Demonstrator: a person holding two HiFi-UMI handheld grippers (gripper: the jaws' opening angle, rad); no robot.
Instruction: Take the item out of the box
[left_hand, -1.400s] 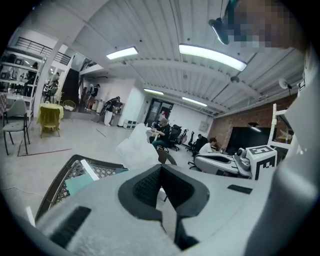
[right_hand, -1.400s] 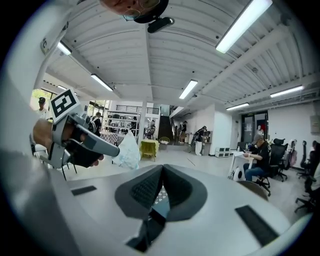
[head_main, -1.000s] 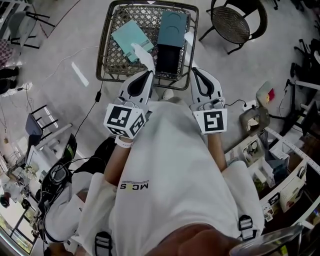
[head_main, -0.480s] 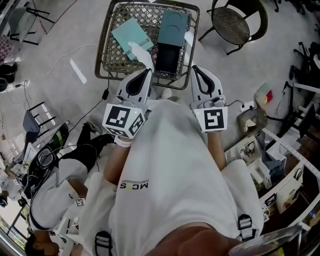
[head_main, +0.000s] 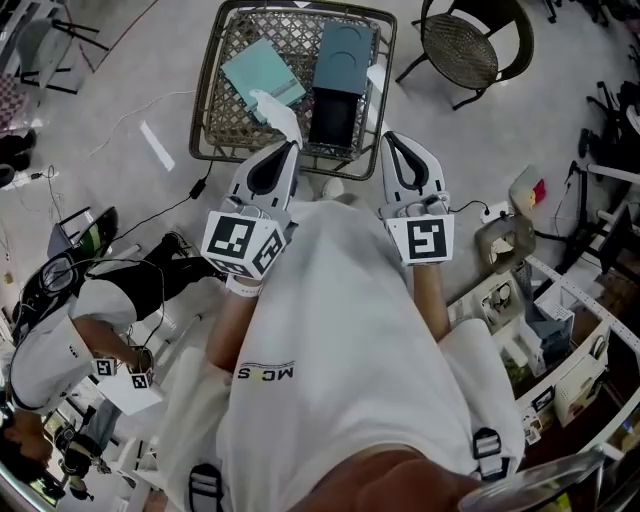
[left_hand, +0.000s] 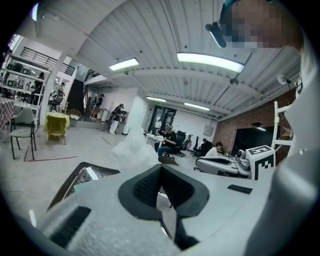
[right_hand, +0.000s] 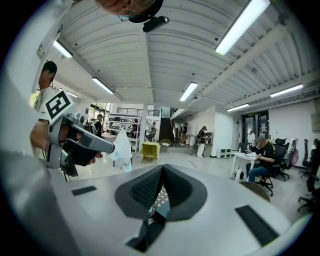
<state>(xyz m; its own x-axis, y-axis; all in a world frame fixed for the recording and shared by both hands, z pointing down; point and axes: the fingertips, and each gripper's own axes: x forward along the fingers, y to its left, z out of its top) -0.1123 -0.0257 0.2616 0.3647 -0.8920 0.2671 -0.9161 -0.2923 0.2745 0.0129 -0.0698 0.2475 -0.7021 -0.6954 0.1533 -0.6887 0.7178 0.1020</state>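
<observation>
The left gripper (head_main: 292, 146) is clamping a crumpled white item (head_main: 273, 106): its jaws are pressing together on the item's lower end. In the head view the item is sticking out past the tips toward 11 o'clock, over the near part of the woven table (head_main: 232, 122). In the left gripper view it is showing as a pale, translucent lump at 10 o'clock of the closed tips. In the right gripper view it is hanging from that gripper's tips at 9 o'clock.

The right gripper (head_main: 388, 137) is holding nothing. Its jaws are meeting at the tips, and only a narrow slit lower down is letting through a little of the woven top and a bit of teal. It is hovering at the table's near edge, at 3 o'clock of the left gripper and apart from it.

The dark open box (head_main: 335, 118) is sitting on the table at 1 o'clock of the left gripper's tips, just to the 3 o'clock side of the white item. A teal box part (head_main: 346, 52) is touching it on its 12 o'clock side. A flat teal lid (head_main: 260, 70) is lying at 11 o'clock of the item, whose upper end is overlapping the lid's near edge.

A round chair (head_main: 460, 45) is standing at 2 o'clock of the table, and another person (head_main: 60, 345) is bending over at 8 o'clock of the view
</observation>
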